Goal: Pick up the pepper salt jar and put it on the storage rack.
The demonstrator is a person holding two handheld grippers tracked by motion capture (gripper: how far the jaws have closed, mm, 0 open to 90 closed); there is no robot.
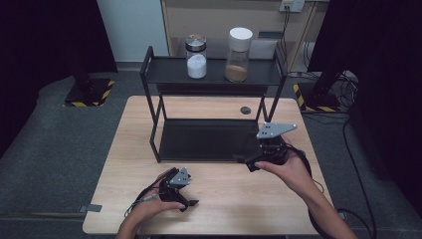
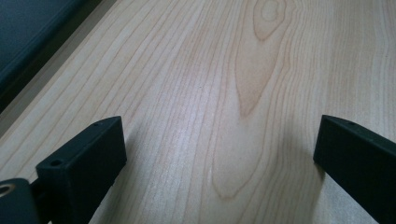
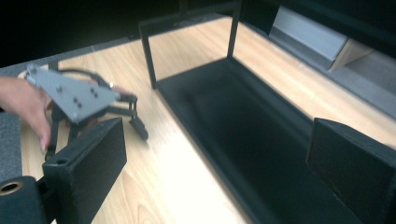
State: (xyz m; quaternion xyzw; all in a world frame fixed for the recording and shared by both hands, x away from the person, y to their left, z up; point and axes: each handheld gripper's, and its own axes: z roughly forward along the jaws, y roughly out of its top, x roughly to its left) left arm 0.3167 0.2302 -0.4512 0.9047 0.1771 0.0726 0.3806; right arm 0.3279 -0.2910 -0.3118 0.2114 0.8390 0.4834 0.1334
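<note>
Two jars [image 1: 196, 56] on rack [image 1: 214, 72], white powder, brown grains [image 1: 237, 72], both tools [image 1: 186, 201] [image 1: 244, 160] gaping, empty

The right tongs [image 3: 215, 168] stand wide apart with nothing between them, over the near edge of the black shelf rack [image 3: 243, 126] on the wooden counter [image 3: 168, 177] — farther off, a hand [image 3: 23, 105] holds the left tongs [image 3: 135, 119], resting on the wood.

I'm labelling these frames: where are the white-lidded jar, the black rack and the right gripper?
white-lidded jar [image 1: 238, 55], high view, glass body.
black rack [image 1: 209, 139], high view, lower shelf.
right gripper [image 3: 215, 158], right gripper view, midway between its open fingers.
</note>
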